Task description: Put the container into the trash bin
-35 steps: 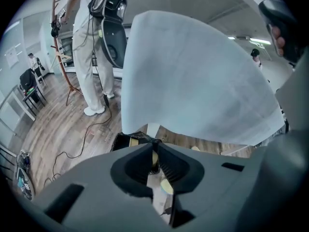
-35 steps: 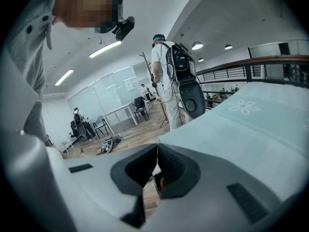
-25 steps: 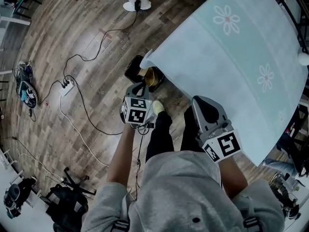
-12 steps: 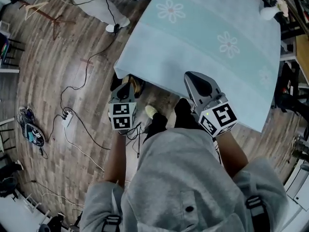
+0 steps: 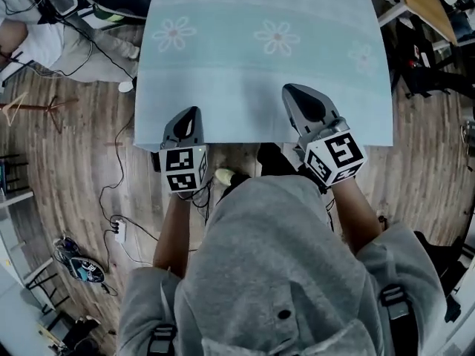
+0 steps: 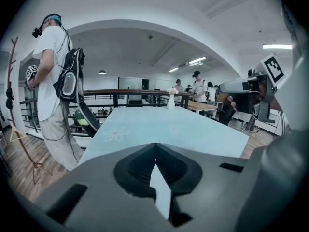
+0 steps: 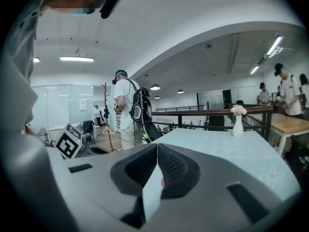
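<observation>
Wood-plank floor (image 5: 74,169) all round, with a long table (image 5: 260,73) under a pale blue daisy-print cloth stretching away from the wearer. From the head view, both tools poked over the table's near edge. The left gripper (image 5: 188,114) was near the left corner and the right gripper (image 5: 295,93) reached a bit further in over the cloth, well apart from the left one. The left one's jaws were pressed together with nothing between them. Same deal on the right, tips meeting, empty.

A small white vase (image 7: 236,123) with flowers sat toward the table's far end. Another person (image 6: 50,76) in a white tee with a backpack rig stood off to one side. A power strip (image 5: 119,231) lay on the floor. Couldn't spot the container or the trash bin in any view, so can't say where they were.
</observation>
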`<act>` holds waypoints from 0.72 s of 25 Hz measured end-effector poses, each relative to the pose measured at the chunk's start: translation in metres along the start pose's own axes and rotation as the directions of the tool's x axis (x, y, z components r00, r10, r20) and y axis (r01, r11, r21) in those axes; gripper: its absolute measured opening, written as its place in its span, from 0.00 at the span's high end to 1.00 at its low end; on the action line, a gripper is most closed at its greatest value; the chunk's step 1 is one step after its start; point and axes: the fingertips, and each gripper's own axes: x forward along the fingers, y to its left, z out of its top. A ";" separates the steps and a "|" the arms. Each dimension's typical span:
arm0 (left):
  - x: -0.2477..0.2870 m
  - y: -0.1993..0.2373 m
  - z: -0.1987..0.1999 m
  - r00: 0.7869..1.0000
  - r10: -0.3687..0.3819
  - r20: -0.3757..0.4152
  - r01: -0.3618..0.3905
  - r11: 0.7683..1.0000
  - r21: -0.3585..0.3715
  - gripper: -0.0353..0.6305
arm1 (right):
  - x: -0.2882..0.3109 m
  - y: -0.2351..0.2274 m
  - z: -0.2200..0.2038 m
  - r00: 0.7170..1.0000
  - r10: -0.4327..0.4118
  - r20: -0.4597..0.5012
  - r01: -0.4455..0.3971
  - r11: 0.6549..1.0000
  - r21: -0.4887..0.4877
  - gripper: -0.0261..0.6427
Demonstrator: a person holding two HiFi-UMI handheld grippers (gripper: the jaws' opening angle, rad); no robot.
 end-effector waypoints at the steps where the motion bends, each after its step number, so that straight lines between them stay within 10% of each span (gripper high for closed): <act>1: 0.007 -0.009 0.011 1.000 -0.023 0.022 0.022 1.000 0.013 0.92 | -0.007 -0.012 0.000 1.000 -0.031 0.006 0.031 1.000 0.004 0.92; 18: 0.080 -0.096 0.099 0.972 -0.198 0.125 0.191 0.979 0.069 0.92 | -0.050 -0.120 -0.016 0.970 -0.244 0.006 0.243 0.968 0.068 0.92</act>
